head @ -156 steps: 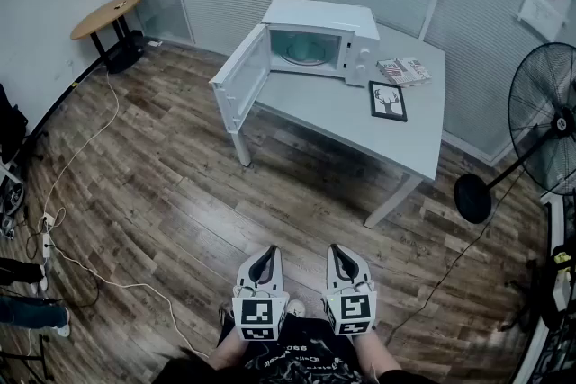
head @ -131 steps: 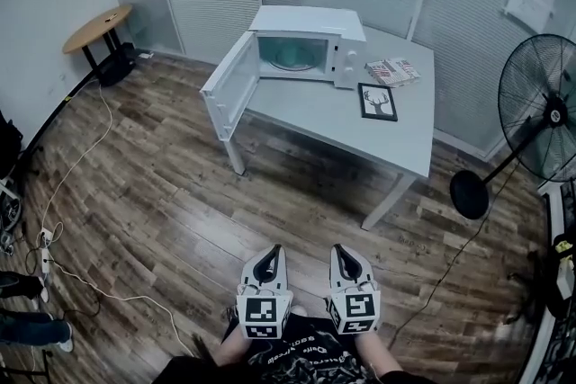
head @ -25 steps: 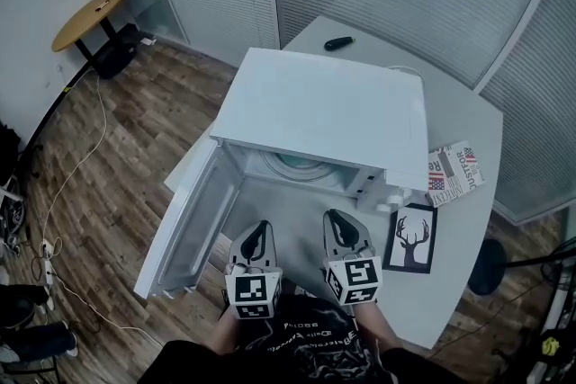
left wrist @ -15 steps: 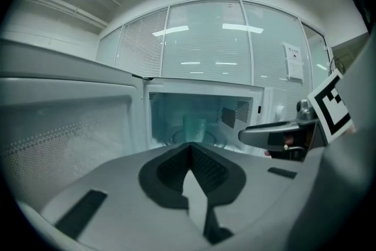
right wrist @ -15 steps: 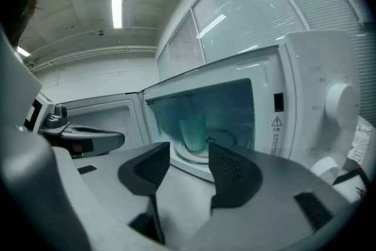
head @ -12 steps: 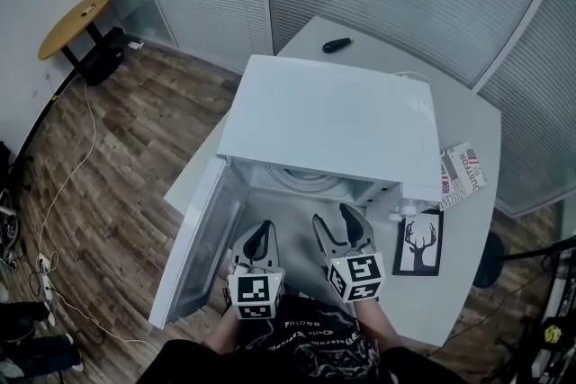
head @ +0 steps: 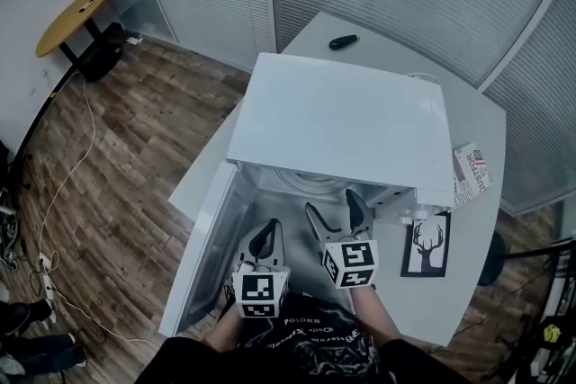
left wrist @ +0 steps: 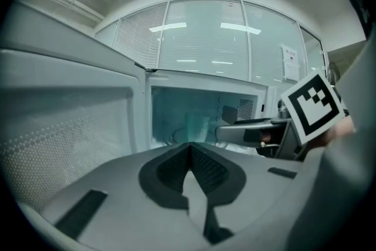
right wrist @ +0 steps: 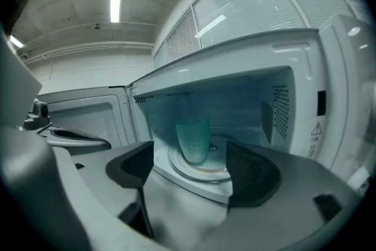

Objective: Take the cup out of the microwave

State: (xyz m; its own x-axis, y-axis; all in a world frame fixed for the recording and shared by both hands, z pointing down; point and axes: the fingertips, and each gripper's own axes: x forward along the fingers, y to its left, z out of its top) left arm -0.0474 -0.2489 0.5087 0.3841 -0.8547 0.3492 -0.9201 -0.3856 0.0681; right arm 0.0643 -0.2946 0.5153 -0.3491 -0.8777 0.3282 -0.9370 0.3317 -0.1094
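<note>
A white microwave [head: 346, 126] stands on a grey table [head: 468, 108] with its door [head: 209, 261] swung open to the left. Inside, a translucent teal cup [right wrist: 192, 139] stands upright on the glass turntable [right wrist: 202, 170]. From the head view the microwave's top hides the cup. My right gripper [head: 333, 209] is at the mouth of the cavity, its jaws opening with nothing between the pads; the cup stands farther in, seen between them. My left gripper [head: 267, 231] is shut and empty, beside the door and a little farther back. It also sees the cup [left wrist: 197, 126].
On the table to the right of the microwave lie a framed deer picture [head: 426, 245] and a magazine [head: 472, 175]. A small black object [head: 342, 41] lies behind the microwave. A round wooden table [head: 74, 18] and a floor cable [head: 63, 184] are far left.
The person has walked up to the table. Within the last second both grippers moved forward towards the microwave's opening, and the right gripper's jaws spread from shut to wide apart.
</note>
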